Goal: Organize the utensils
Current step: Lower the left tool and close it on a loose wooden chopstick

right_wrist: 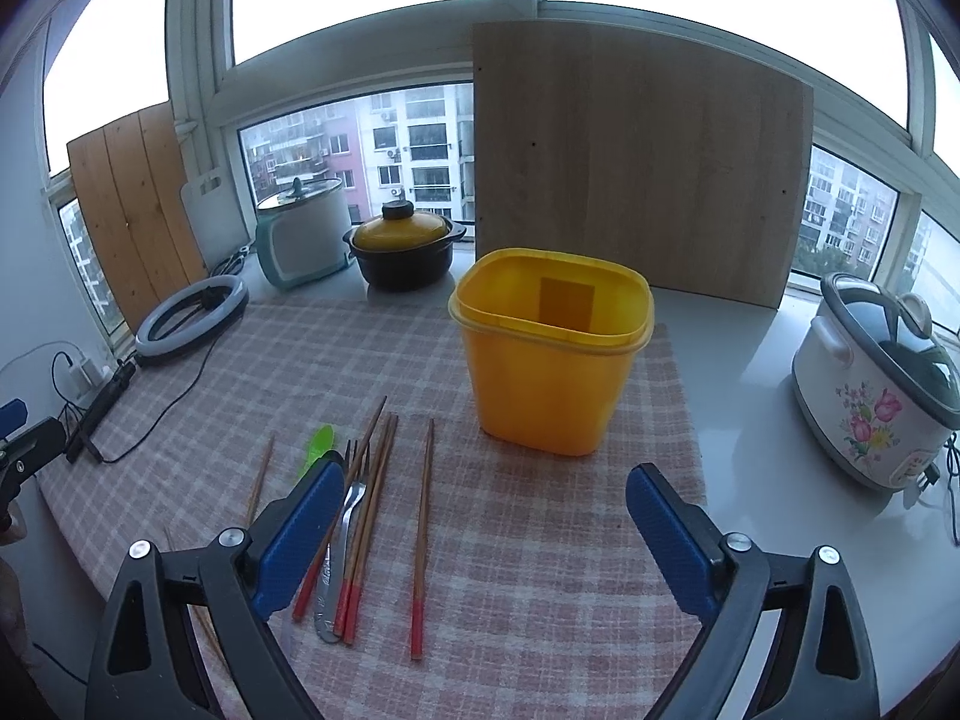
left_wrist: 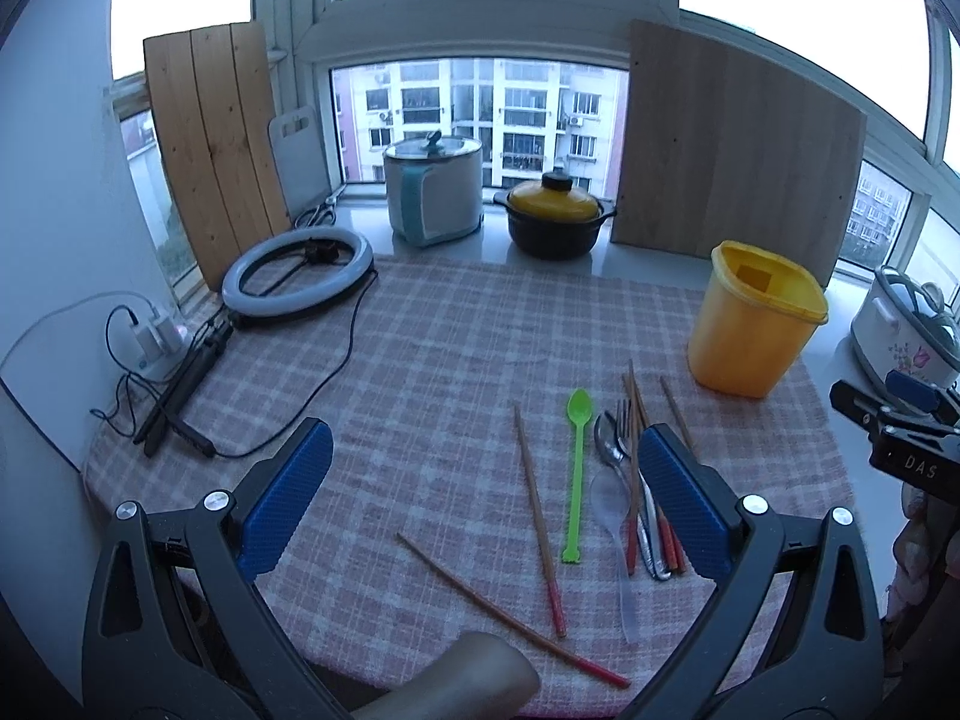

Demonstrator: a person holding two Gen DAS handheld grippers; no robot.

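The pale desk (right_wrist: pixel 744 372) in front of me is covered by a pink-and-white checked cloth (left_wrist: pixel 420 360), and behind it a large light wooden board (right_wrist: pixel 636 168) leans upright against the window. On the cloth's far right part stands the yellow plastic tub (right_wrist: pixel 555 354), upright with its mouth open to the top. Both my tools hover over the near edge of the cloth holding nothing: my left gripper (left_wrist: pixel 486 498) has its blue ribbed fingers (left_wrist: pixel 288 498) spread wide, and my right gripper (right_wrist: pixel 486 534) is spread just as wide, its fingers (right_wrist: pixel 672 540) framing bare cloth and a few sticks. The utensils lie loose on the cloth, near the tub on its left but apart from it. A long bright green plastic spoon (left_wrist: pixel 577 468) lies beside a bundle of a steel spoon (left_wrist: pixel 609 444), a steel fork (right_wrist: pixel 348 516) and several red-tipped wooden chopsticks (right_wrist: pixel 366 516). A clear plastic spoon (left_wrist: pixel 615 534) rests against that bundle, and single red-tipped chopsticks (left_wrist: pixel 537 516) lie scattered around it.
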